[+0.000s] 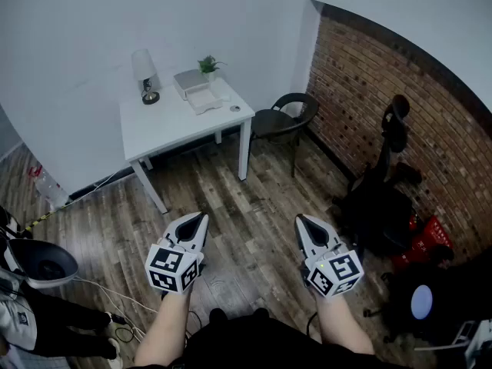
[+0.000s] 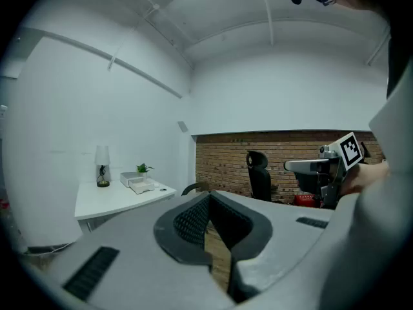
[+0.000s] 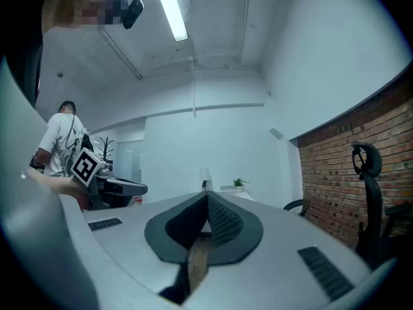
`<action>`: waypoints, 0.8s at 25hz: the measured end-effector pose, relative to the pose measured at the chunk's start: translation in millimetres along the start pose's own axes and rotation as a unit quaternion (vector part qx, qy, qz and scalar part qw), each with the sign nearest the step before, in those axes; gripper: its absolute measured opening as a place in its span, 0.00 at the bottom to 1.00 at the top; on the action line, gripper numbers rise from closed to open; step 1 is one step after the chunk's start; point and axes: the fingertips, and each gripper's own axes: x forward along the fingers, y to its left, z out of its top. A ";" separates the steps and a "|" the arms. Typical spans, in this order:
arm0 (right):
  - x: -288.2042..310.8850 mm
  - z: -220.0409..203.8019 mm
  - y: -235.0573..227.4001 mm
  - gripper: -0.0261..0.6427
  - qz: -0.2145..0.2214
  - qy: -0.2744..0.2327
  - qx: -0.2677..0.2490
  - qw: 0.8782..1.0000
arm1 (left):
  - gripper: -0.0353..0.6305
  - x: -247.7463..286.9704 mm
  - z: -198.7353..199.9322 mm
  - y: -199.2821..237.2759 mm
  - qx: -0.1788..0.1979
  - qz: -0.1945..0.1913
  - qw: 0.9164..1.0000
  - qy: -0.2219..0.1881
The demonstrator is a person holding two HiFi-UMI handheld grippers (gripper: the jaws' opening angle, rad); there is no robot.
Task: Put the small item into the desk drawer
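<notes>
Probably light, the item at twelve o'clock on the counter wants an edgewise pinch; we hold left gripper and right gripper closed, empty.

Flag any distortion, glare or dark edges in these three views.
Head view: evenly lit and sharp, but the brick wall bows into a curve at the frame's edge. Left gripper view: strong fisheye with black corners; the left tongs fill the lower frame. Right gripper view: same dark rim, and the ceiling light burns out to white.

White desk, red brick wall
</notes>
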 end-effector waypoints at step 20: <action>-66.0 -19.7 -55.7 0.04 -0.022 -0.009 0.035 0.999 | 0.06 44.0 2.6 -69.9 0.004 -0.022 1.000 0.004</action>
